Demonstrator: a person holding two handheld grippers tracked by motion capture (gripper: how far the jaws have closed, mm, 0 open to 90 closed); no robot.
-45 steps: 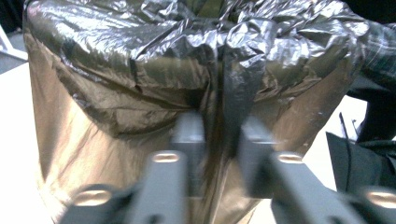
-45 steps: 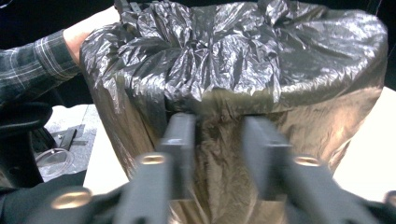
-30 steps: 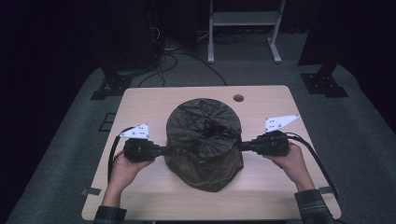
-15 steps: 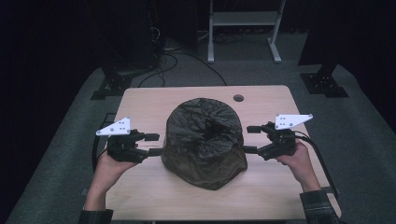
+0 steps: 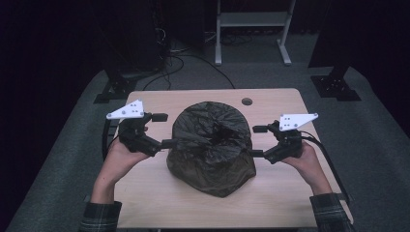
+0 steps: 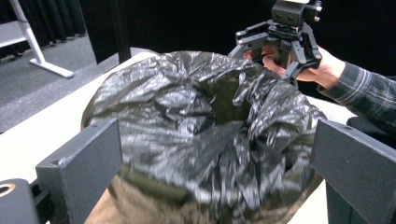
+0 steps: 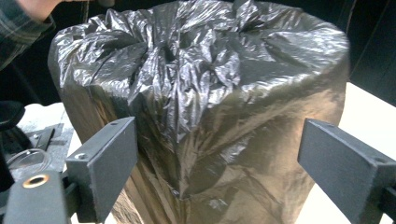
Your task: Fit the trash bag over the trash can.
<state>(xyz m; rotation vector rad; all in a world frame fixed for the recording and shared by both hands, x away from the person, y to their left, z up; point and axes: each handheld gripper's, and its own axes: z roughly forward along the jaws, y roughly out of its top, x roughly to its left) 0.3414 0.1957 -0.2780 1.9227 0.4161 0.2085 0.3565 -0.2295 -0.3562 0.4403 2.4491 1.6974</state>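
Both pairs of jaws stood wide apart and held nothing. The left gripper and the right gripper sat just beside opposite flanks of the black bag, a crumpled plastic liner drawn over a round bin at the middle of the table. 1 second before, the 2 grippers had been pressed in against the bag's sides; by this moment both had drawn back and spread. I judged that a release: the liner looked seated over the rim, its slack gathered in the centre.
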